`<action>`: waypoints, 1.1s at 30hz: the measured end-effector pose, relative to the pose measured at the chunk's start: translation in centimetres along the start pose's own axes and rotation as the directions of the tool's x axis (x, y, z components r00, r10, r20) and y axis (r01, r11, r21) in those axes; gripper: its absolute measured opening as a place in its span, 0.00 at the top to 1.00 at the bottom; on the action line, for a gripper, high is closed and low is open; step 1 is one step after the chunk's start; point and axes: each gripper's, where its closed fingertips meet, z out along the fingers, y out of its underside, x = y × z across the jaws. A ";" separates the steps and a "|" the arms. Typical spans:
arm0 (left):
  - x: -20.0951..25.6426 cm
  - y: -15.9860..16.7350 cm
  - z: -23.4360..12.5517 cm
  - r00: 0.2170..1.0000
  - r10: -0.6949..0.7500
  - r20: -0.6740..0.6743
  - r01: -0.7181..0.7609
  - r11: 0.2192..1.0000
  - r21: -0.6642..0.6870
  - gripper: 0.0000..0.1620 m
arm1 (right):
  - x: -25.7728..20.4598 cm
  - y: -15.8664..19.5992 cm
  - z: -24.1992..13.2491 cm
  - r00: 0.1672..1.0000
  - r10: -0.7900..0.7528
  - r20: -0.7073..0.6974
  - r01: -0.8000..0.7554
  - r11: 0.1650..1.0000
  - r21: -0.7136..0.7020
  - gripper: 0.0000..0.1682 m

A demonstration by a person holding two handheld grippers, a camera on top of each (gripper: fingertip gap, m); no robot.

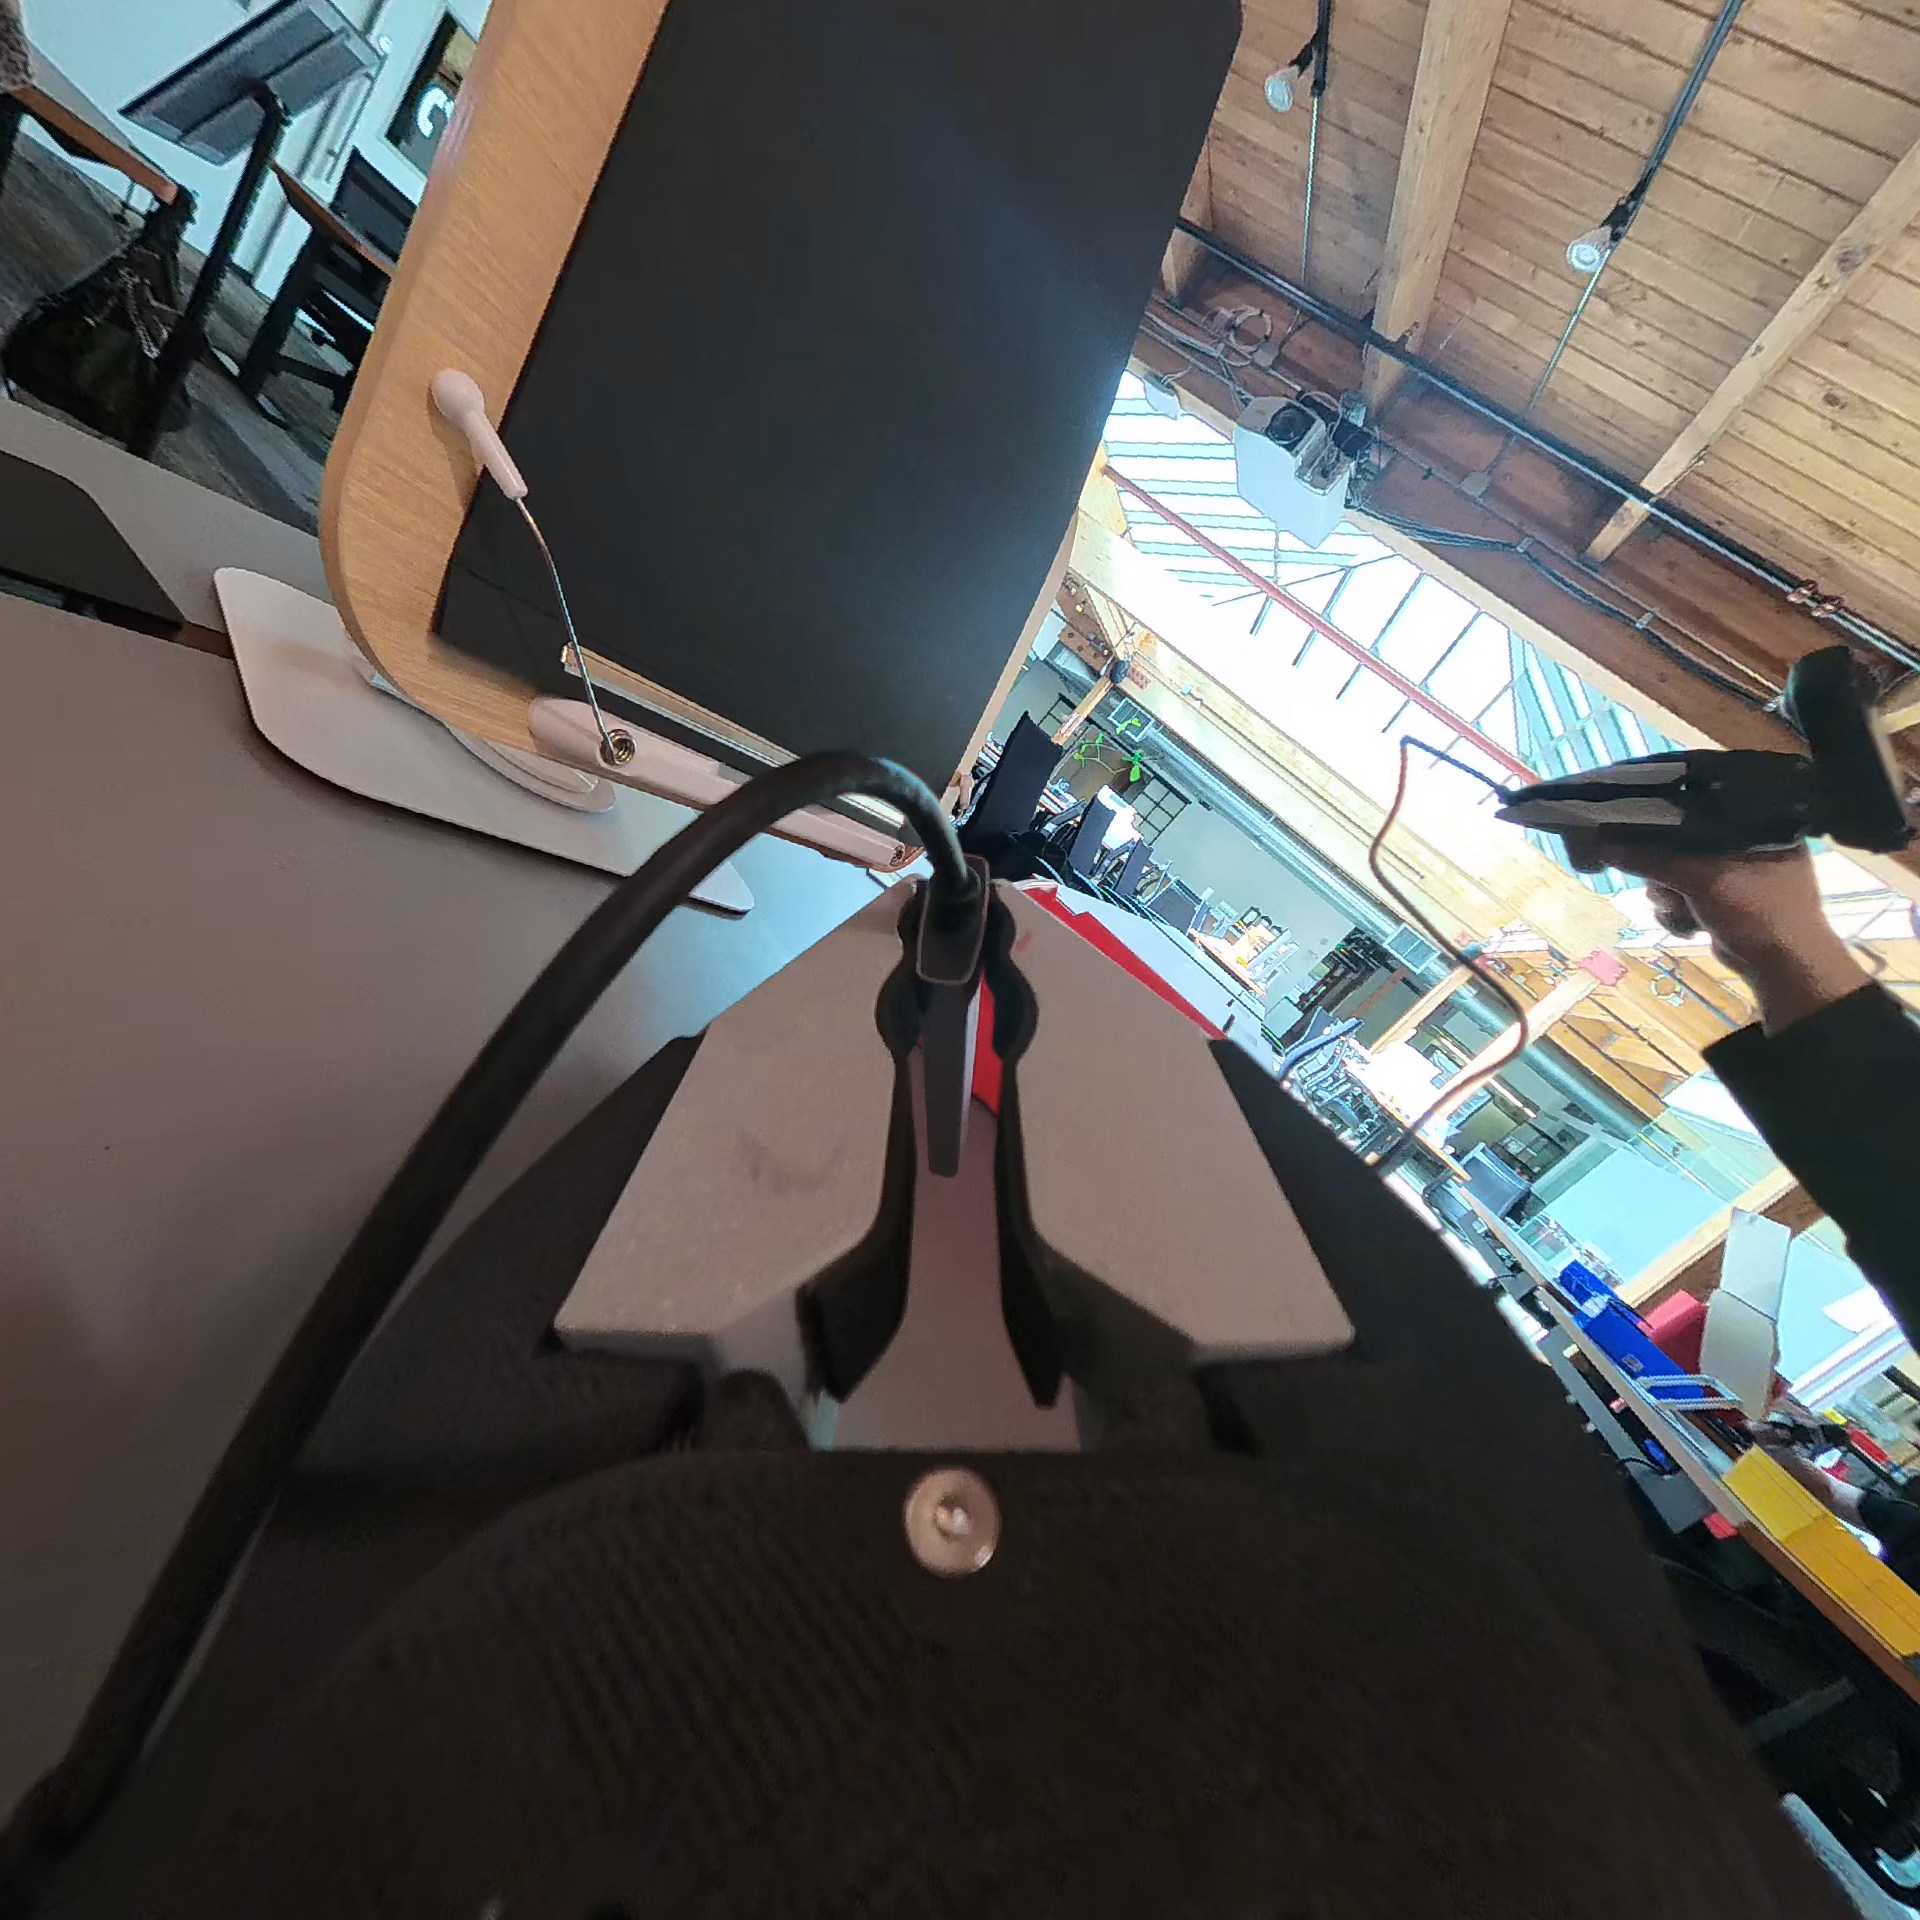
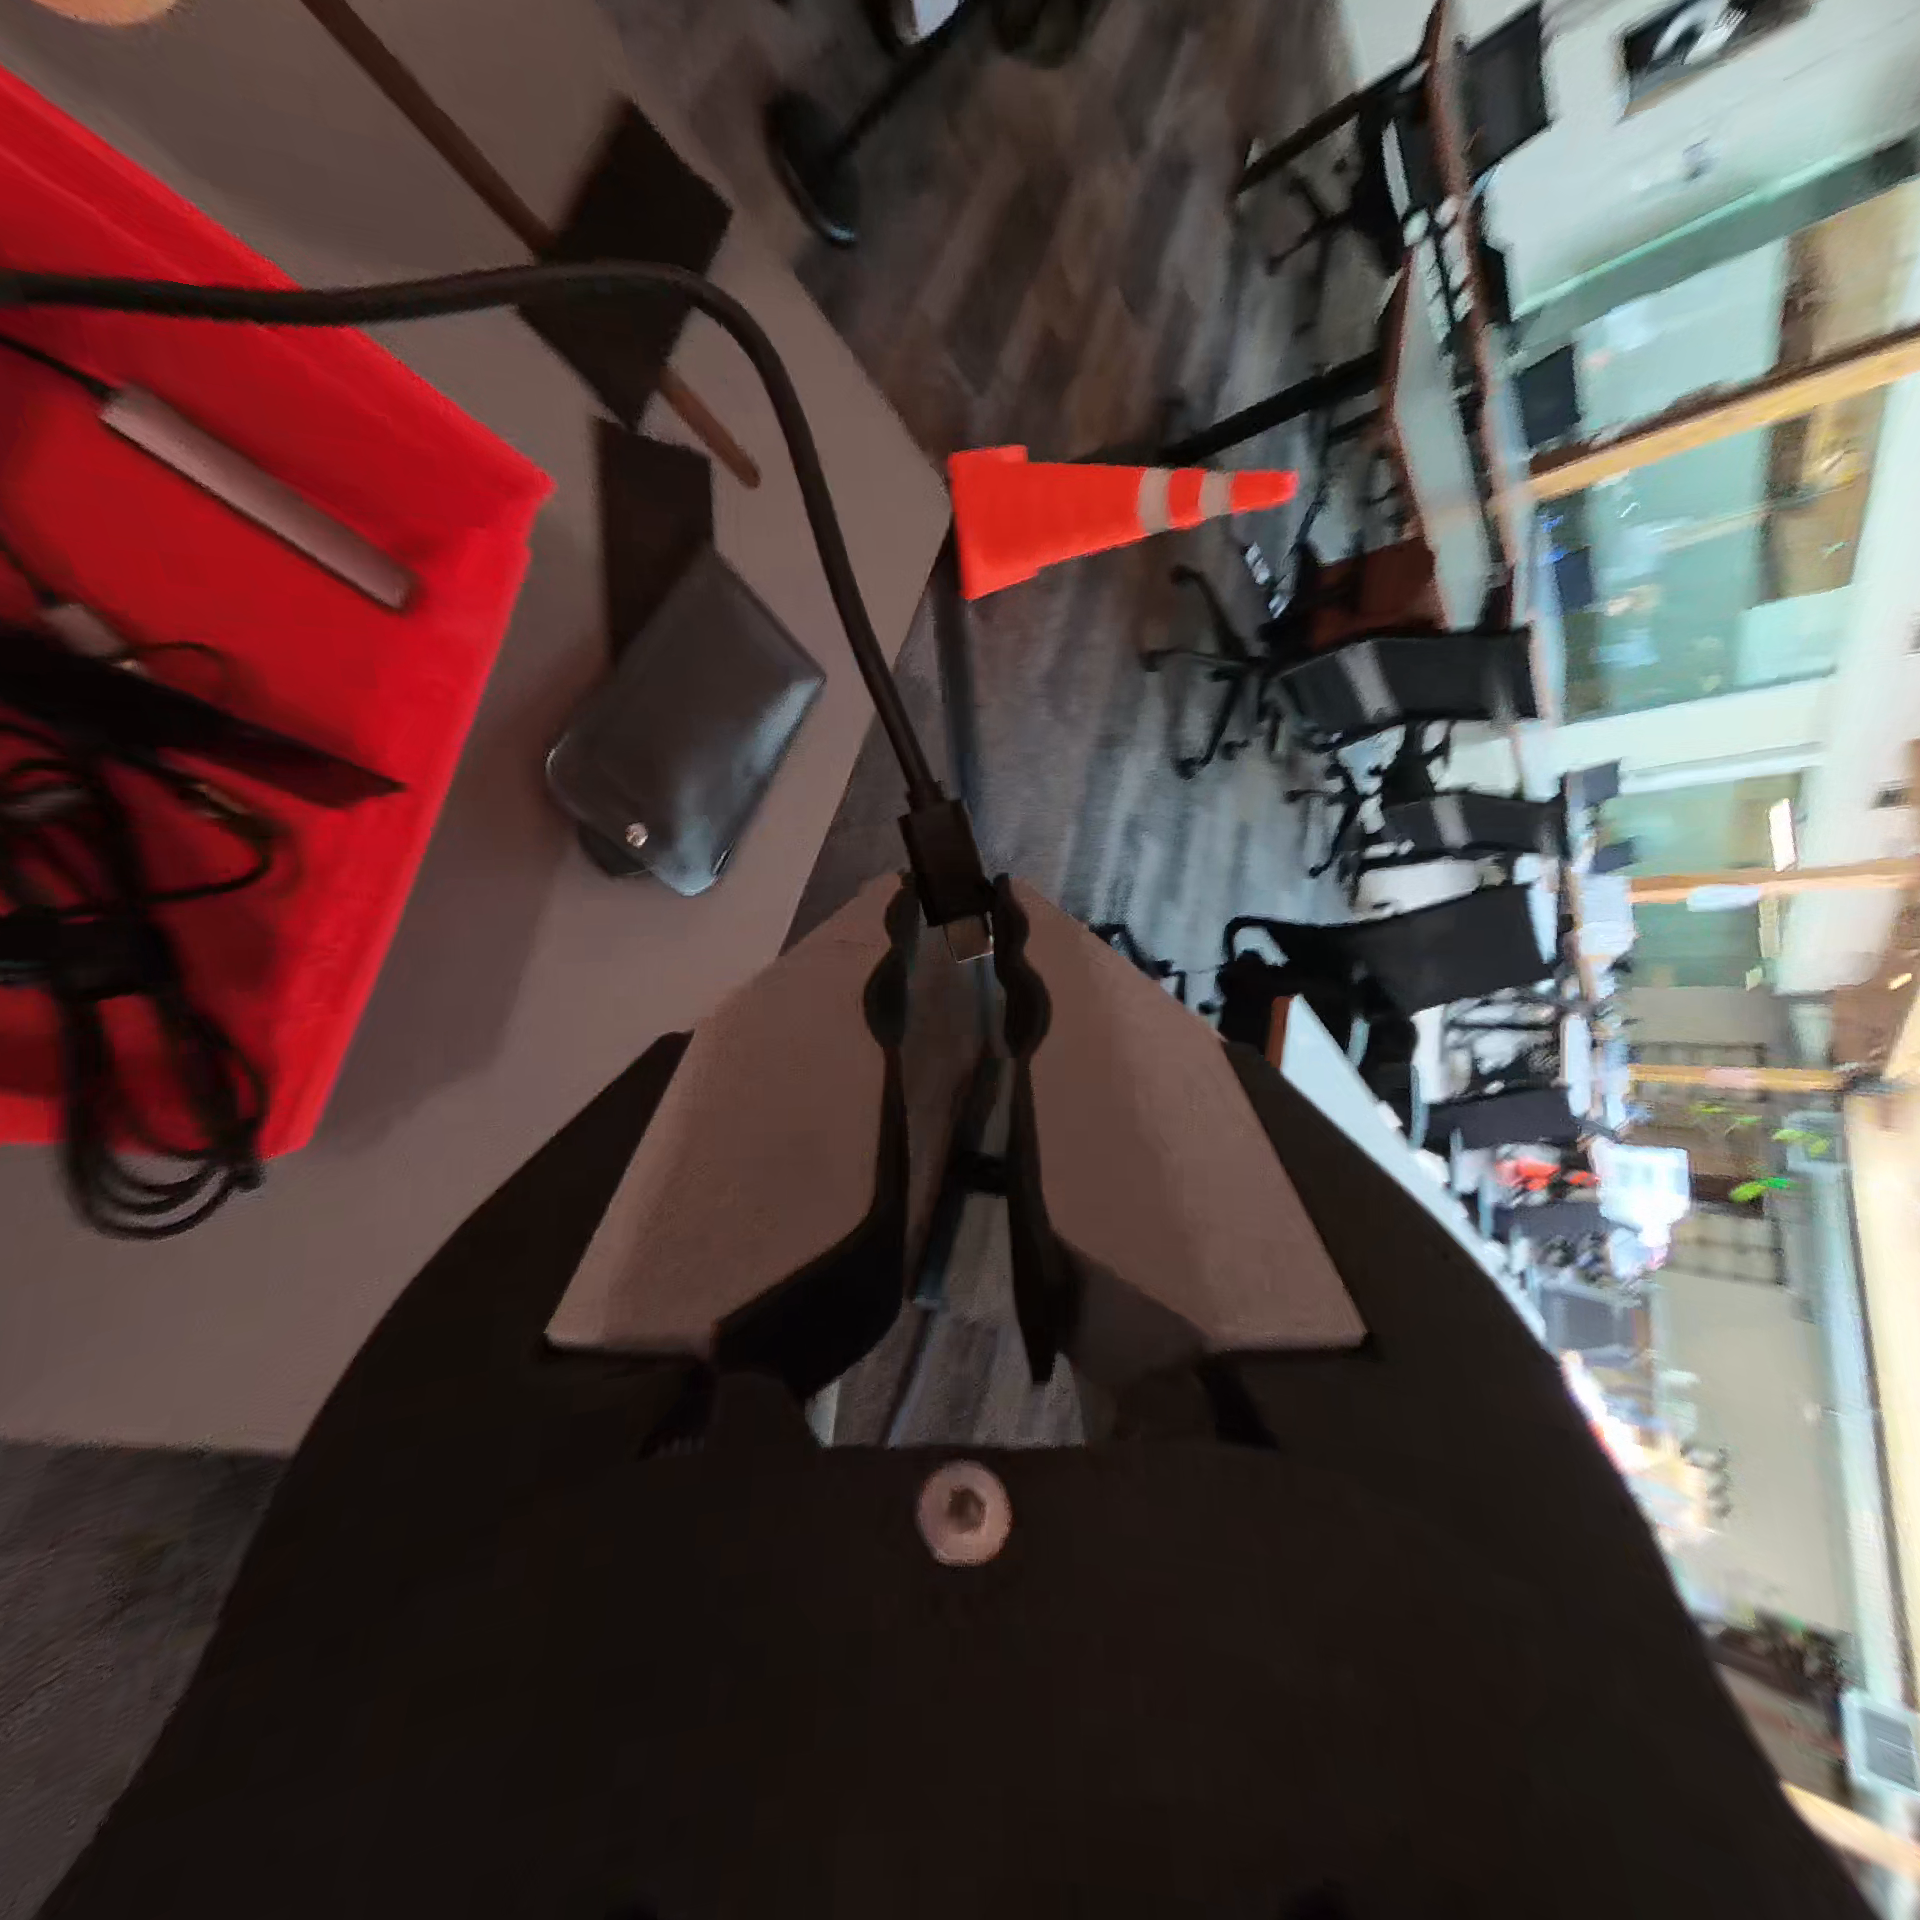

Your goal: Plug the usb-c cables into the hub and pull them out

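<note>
The slim dark-grey metal hub (image 1: 943,1049) is clamped lengthwise between the left gripper (image 1: 951,935) fingers, cable end outward. The black usb-c cable plug (image 2: 948,883) is pinched in the right gripper (image 2: 951,925), metal tip pointing back toward the camera.

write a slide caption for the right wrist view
Right gripper pinches a black USB-C plug beside a red bin.

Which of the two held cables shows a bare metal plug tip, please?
The black cable in the right hand-held gripper; the left one's cable shows none.
</note>
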 end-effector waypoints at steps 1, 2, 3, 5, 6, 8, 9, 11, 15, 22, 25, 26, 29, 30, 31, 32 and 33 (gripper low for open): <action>-0.1 0.0 0.0 1.000 0.001 0.003 -0.001 1.000 -0.002 0.96 | -0.5 -0.6 0.2 0.999 -0.040 -0.010 0.040 0.999 0.033 0.94; -0.1 0.1 0.0 1.000 0.002 0.005 -0.002 1.000 -0.003 0.96 | -1.4 -1.3 0.2 0.996 -0.090 -0.012 0.091 0.993 0.069 0.93; -0.2 0.1 0.0 1.000 0.002 0.006 -0.002 1.000 -0.002 0.96 | -2.5 -1.9 0.3 0.989 -0.151 -0.005 0.150 0.984 0.100 0.94; -0.2 0.1 0.0 1.000 0.002 0.009 -0.002 1.000 -0.003 0.96 | -6.2 -2.4 0.5 0.953 -0.295 0.069 0.282 0.947 0.157 0.94; -0.3 0.0 0.0 1.000 0.002 0.011 -0.002 1.000 -0.002 0.96 | -8.1 -2.0 1.0 0.927 -0.357 0.110 0.338 0.927 0.160 0.94; -0.3 0.1 0.0 1.000 0.000 0.009 0.000 1.000 -0.003 0.96 | -11.2 -0.6 2.3 0.881 -0.437 0.179 0.421 0.899 0.123 0.94; -0.3 0.1 0.0 1.000 0.001 0.008 -0.001 1.000 -0.005 0.96 | -12.3 -0.1 3.1 0.866 -0.460 0.195 0.447 0.888 0.107 0.94; -0.2 0.2 0.1 1.000 0.005 0.007 -0.005 1.000 -0.011 0.96 | -14.7 0.8 4.5 0.845 -0.475 0.245 0.465 0.880 0.101 0.94; -0.1 0.4 0.1 1.000 0.004 0.006 -0.004 1.000 -0.015 0.96 | -19.5 1.8 7.3 0.815 -0.459 0.353 0.454 0.885 0.104 0.94; 0.2 0.4 0.2 1.000 0.014 -0.010 -0.014 1.000 -0.021 0.96 | -27.4 4.2 11.5 0.714 -0.421 0.560 0.469 0.881 0.065 0.94; 0.9 1.2 0.6 0.998 0.048 -0.029 -0.050 0.996 -0.069 0.96 | -28.5 6.1 13.2 0.705 -0.361 0.611 0.476 0.879 -0.030 0.93; 1.1 1.7 0.8 0.997 0.071 -0.035 -0.074 0.993 -0.095 0.96 | -28.2 6.5 13.6 0.710 -0.359 0.605 0.488 0.871 -0.056 0.93; 1.9 3.3 1.3 0.986 0.157 -0.055 -0.165 0.969 -0.182 0.96 | -25.8 6.8 13.8 0.743 -0.387 0.546 0.521 0.847 -0.108 0.91; 2.3 3.9 1.5 0.979 0.190 -0.072 -0.201 0.957 -0.211 0.96 | -25.1 6.6 13.3 0.745 -0.378 0.550 0.513 0.851 -0.109 0.90; 2.8 4.5 1.7 0.971 0.221 -0.095 -0.237 0.943 -0.234 0.96 | -24.5 6.3 12.7 0.749 -0.361 0.556 0.495 0.862 -0.107 0.86; 3.3 5.0 1.8 0.963 0.239 -0.124 -0.264 0.932 -0.250 0.96 | -24.0 5.9 12.1 0.749 -0.338 0.570 0.471 0.876 -0.100 0.81; 3.9 5.5 1.9 0.957 0.243 -0.155 -0.277 0.924 -0.262 0.96 | -23.7 5.5 11.4 0.748 -0.312 0.586 0.441 0.893 -0.088 0.75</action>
